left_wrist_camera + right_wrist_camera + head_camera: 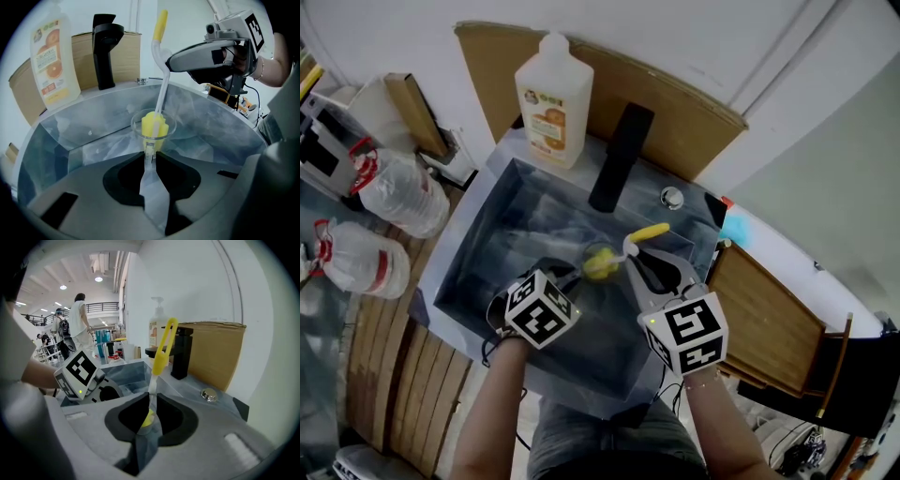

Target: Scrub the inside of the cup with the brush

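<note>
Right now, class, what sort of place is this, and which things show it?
Probably a mock washing-up station in a big workshop hall, not a home kitchen: a steel sink with a black tap, a soap bottle, and a cardboard sheet as its back wall.

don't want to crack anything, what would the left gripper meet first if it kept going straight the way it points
The left gripper clamps the cup, brush inside; past it, the sink's far wall looks first in line, though depth is unclear.
</note>
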Motion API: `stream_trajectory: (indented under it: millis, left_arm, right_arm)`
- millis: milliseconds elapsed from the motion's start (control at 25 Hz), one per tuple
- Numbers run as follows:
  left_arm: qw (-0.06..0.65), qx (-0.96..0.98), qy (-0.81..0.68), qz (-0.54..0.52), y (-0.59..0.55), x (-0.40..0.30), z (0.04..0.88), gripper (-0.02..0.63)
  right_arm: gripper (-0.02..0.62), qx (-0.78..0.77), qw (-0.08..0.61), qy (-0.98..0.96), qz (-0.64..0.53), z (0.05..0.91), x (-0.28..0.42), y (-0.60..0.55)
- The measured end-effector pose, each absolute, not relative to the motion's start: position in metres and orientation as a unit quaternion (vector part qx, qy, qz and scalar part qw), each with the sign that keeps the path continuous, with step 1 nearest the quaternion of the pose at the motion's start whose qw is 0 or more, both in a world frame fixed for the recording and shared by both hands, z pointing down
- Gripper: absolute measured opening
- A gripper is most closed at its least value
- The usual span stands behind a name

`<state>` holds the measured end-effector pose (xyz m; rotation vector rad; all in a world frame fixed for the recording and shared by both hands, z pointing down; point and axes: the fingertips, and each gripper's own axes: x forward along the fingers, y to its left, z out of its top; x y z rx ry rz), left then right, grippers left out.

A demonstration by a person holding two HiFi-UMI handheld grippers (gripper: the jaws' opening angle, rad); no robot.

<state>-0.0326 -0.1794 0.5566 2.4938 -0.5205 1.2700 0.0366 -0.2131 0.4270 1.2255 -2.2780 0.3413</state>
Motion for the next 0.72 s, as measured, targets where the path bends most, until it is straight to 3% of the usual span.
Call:
stream_trajectory:
  millis: [240, 440, 720]
  left_arm:
    - [0.147, 0.863, -0.207, 0.436, -0.181, -0.039, 0.55, 0.144]
    - [0.153, 0.868, -0.23, 0.413, -0.182, -0.044, 0.53, 0.161]
    - [0.177, 0.898, -0.275, 0.296, -0.193, -0.043, 0.466, 0.161]
  right_arm:
    - [0.093, 0.457, 0.242, -0.843, 0.149, 0.426, 0.037, -0.21]
    - [0.11, 0.453, 0.235, -0.846, 0.154, 0.423, 0.034, -0.205]
    - [0.112, 0.46, 0.203, -0.848, 0.168, 0.409, 0.04, -0.202]
